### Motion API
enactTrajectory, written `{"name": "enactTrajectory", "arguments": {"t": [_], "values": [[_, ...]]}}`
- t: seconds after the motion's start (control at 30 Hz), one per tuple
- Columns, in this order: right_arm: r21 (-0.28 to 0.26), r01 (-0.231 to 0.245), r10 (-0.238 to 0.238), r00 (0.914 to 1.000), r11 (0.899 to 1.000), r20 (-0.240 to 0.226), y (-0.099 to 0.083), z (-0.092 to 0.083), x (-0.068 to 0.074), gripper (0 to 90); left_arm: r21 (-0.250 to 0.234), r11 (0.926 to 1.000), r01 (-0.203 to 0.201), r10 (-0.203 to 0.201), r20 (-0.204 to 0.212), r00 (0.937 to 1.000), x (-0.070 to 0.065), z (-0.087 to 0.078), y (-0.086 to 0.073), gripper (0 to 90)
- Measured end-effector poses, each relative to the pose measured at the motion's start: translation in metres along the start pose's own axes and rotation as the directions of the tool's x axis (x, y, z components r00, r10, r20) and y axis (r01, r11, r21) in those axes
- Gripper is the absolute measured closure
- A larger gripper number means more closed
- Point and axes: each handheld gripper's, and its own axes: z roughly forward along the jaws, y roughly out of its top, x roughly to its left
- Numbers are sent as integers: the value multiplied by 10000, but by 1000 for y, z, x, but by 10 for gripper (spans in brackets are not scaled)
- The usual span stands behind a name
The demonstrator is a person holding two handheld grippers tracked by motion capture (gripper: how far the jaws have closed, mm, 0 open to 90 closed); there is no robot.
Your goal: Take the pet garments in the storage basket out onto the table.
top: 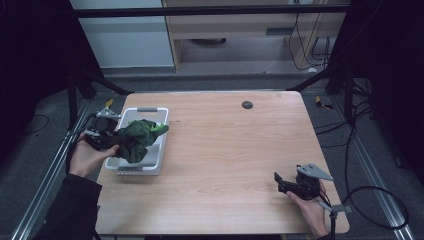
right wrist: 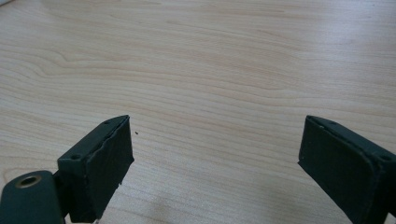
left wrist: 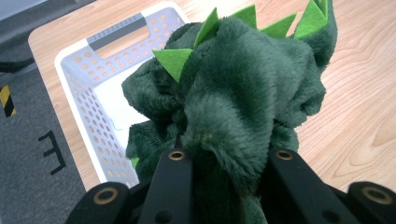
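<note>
Green plush dinosaur clamped in left gripper, held above white basket. Right gripper idle, jaws apart. Next, probably: carry clear, set down.

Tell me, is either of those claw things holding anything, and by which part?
The left gripper clamps a green plush dinosaur by a bunched fold of its body, above the white basket. The right gripper is open, holding nothing.

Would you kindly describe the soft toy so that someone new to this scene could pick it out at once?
Look to the left edge of the wooden table, where a white perforated basket stands. Just above it, the left gripper is shut on a dark green plush toy. Its fuzzy fabric and row of bright green felt spikes set it apart from the hard basket and bare wood around it.
</note>
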Motion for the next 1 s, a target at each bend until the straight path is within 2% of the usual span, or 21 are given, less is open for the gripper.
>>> {"name": "enactTrajectory", "arguments": {"t": [0.4,1.0], "values": [[-60,46,-46,10000,10000,38,0,0,0,97,-235,9975,-667,672,212,9975,-19,-12,10,778],[-309,88,-80,9996,9995,256,0,-2,0,80,-196,9895,-1432,1440,503,9883,-42,-14,24,778]]}}
